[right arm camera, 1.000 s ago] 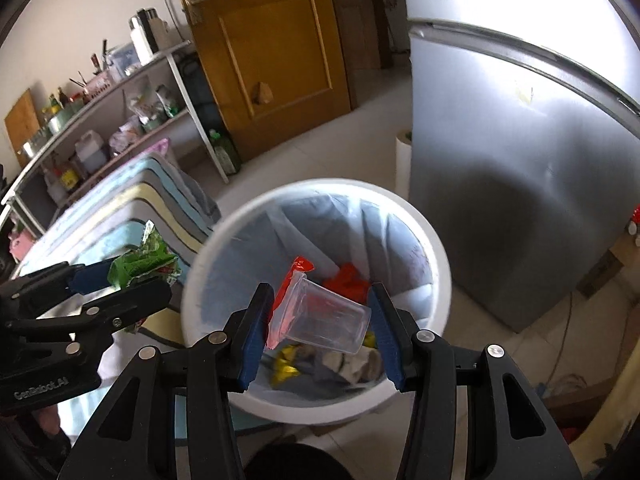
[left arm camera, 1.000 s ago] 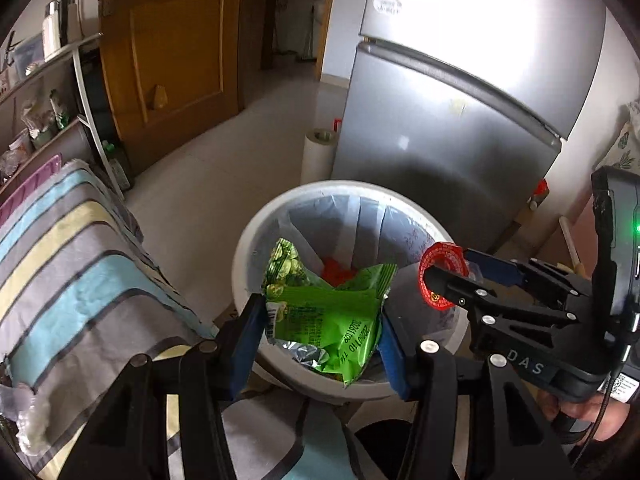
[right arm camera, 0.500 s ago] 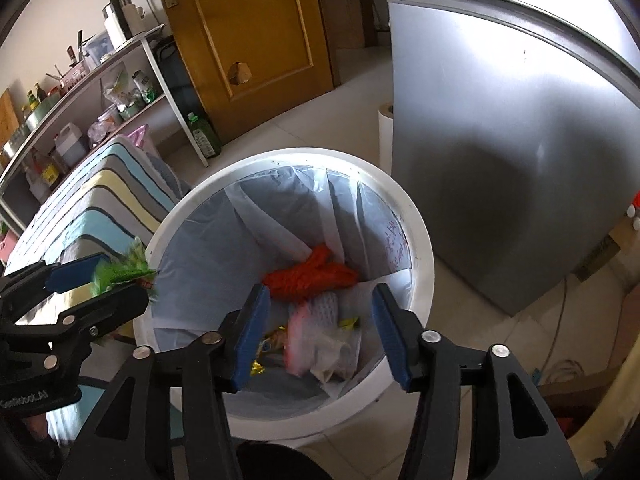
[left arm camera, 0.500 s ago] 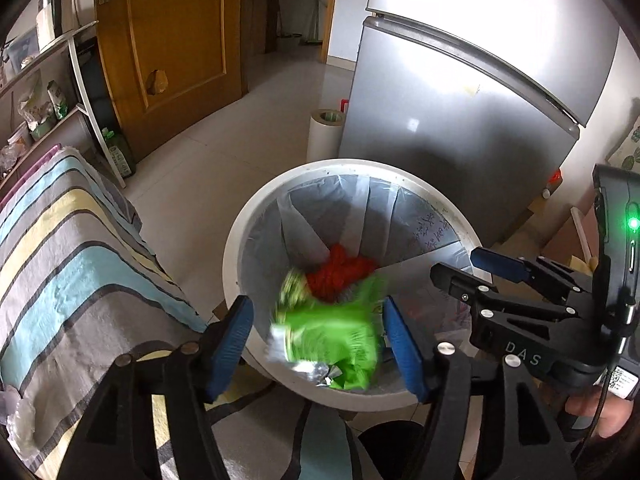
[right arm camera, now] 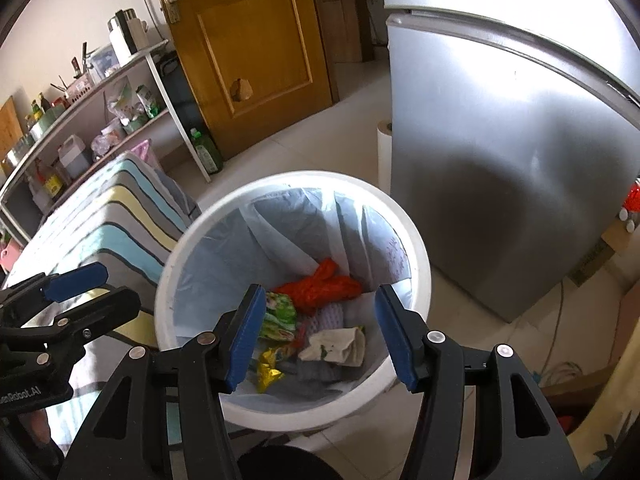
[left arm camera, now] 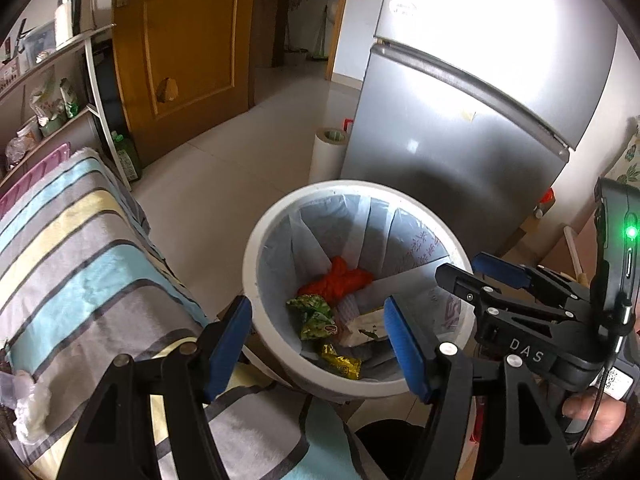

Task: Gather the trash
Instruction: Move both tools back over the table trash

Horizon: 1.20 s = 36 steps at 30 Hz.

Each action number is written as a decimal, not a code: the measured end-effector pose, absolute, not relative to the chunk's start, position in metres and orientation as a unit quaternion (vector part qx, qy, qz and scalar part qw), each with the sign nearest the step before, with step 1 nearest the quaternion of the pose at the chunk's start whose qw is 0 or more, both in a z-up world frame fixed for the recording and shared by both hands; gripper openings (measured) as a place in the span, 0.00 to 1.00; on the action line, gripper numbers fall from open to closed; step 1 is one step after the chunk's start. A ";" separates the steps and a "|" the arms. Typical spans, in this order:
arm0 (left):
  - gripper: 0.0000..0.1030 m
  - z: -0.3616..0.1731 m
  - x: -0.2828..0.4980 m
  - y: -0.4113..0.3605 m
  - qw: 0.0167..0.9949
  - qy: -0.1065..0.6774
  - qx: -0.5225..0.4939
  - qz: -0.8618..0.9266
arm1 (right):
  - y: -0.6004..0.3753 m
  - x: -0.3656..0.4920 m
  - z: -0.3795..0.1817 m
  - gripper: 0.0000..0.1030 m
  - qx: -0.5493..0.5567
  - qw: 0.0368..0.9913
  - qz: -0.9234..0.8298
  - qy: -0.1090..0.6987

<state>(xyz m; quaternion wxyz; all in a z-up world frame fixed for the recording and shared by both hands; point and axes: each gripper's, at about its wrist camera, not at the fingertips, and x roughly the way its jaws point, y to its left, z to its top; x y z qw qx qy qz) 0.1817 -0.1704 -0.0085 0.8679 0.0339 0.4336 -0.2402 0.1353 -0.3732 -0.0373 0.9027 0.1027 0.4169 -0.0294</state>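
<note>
As both fingers stand apart, empty, green wrapper [left arm camera: 313, 316] lies lengthwise inside bin [left arm camera: 256, 240].

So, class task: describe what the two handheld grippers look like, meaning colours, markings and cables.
Both the left gripper and the right gripper are black, with blue fingers and silver screws. The right one bears white letters "DAS", a green light and a thin black cable.

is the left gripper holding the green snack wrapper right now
No: the left gripper is open with nothing between its fingers, and the green snack wrapper lies inside the white trash bin.
</note>
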 end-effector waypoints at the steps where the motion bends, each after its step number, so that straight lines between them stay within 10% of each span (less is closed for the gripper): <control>1: 0.68 -0.005 0.180 -0.167 0.870 0.430 0.031 -0.239 | -0.371 0.133 -0.035 0.56 0.102 0.905 -0.029 0.413; 36: 0.70 0.028 0.118 0.062 0.927 0.366 -0.069 -0.050 | -0.179 0.129 0.014 0.56 0.044 0.921 0.144 0.360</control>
